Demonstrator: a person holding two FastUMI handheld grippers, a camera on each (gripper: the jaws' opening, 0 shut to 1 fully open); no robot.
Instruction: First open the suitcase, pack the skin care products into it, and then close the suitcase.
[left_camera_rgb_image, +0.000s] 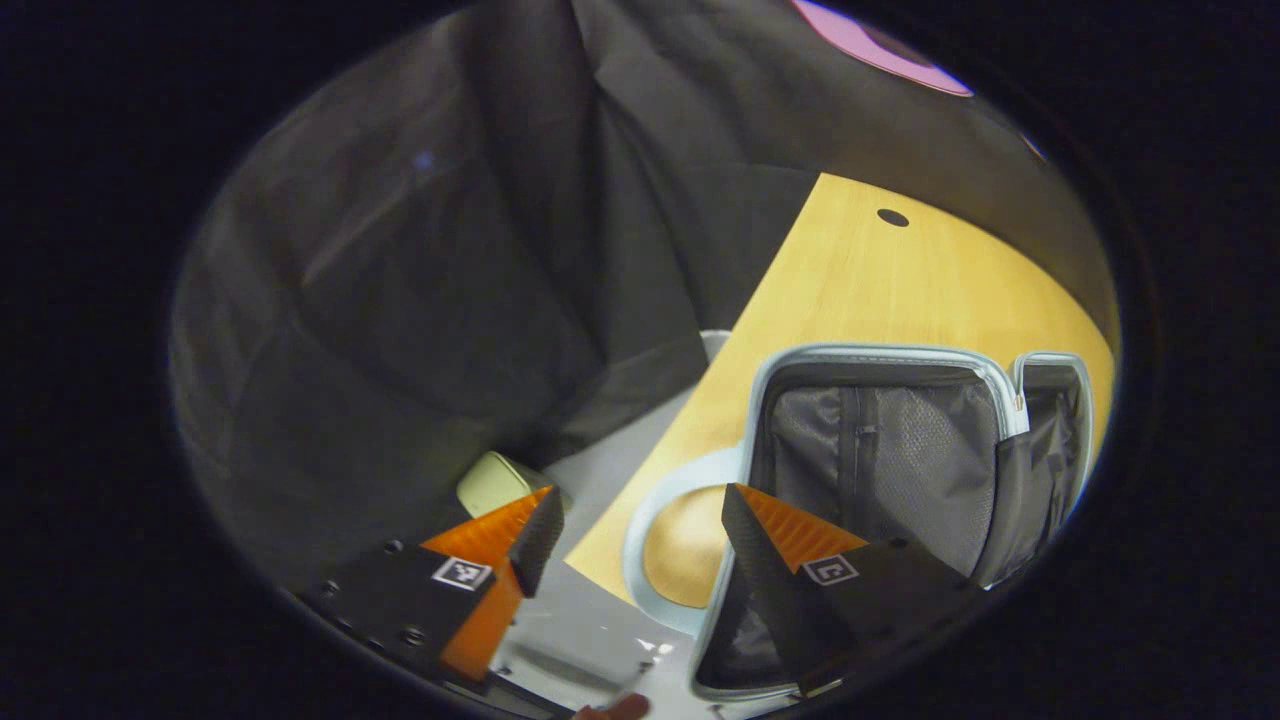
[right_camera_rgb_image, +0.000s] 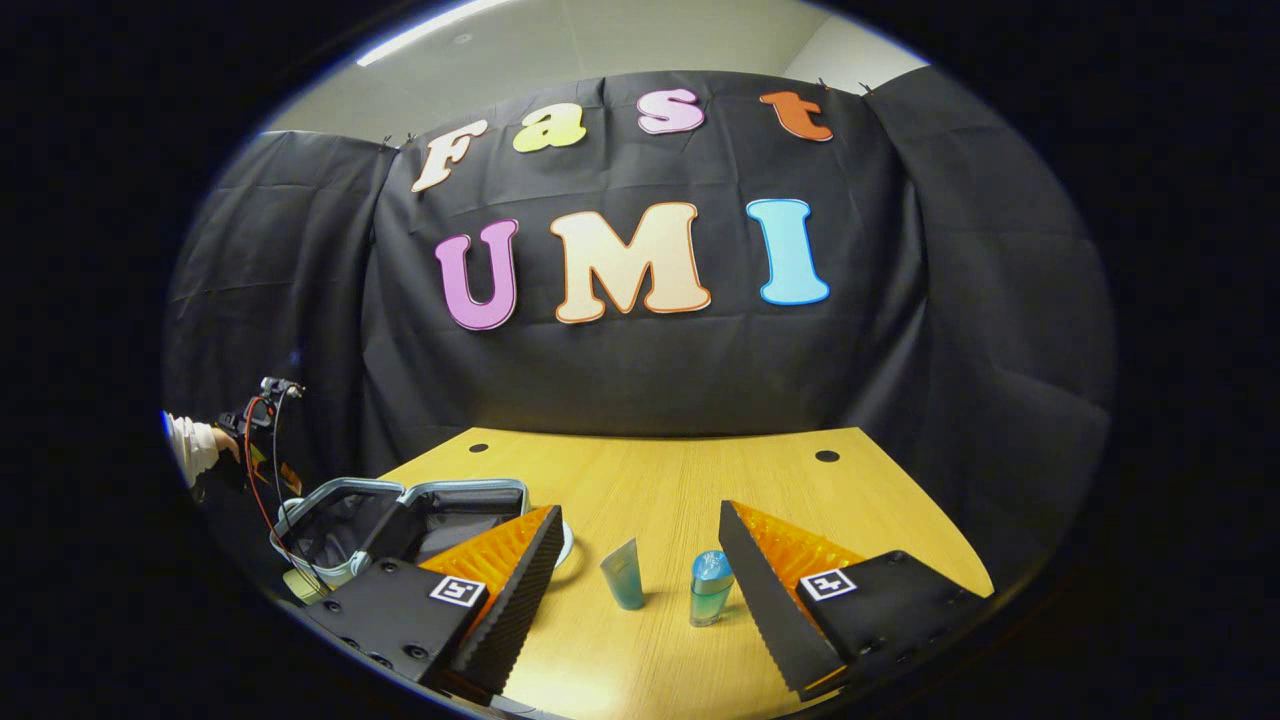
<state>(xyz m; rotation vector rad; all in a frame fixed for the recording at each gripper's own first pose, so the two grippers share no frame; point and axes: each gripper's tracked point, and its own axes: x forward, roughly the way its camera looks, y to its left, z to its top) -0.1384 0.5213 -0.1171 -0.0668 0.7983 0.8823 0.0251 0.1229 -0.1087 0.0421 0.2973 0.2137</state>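
one open suitcase (right_camera_rgb_image: 400, 520), two skin care products (a tube (right_camera_rgb_image: 624, 574), a bottle (right_camera_rgb_image: 710, 588)).

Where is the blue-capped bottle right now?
In the right gripper view, the blue-capped bottle stands upright on the wooden table, just right of the teal tube and between the right gripper fingers.

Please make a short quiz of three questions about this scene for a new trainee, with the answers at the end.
1. True or false: the suitcase lies open on the wooden table.
2. How many skin care products stand between the right gripper's jaws? A) one B) two C) four
3. Fill in: the jaws of the left gripper are ____.

Key:
1. True; its mesh lining shows.
2. B: a tube and a bottle, both upright on the table and not yet packed.
3. Open, holding nothing.
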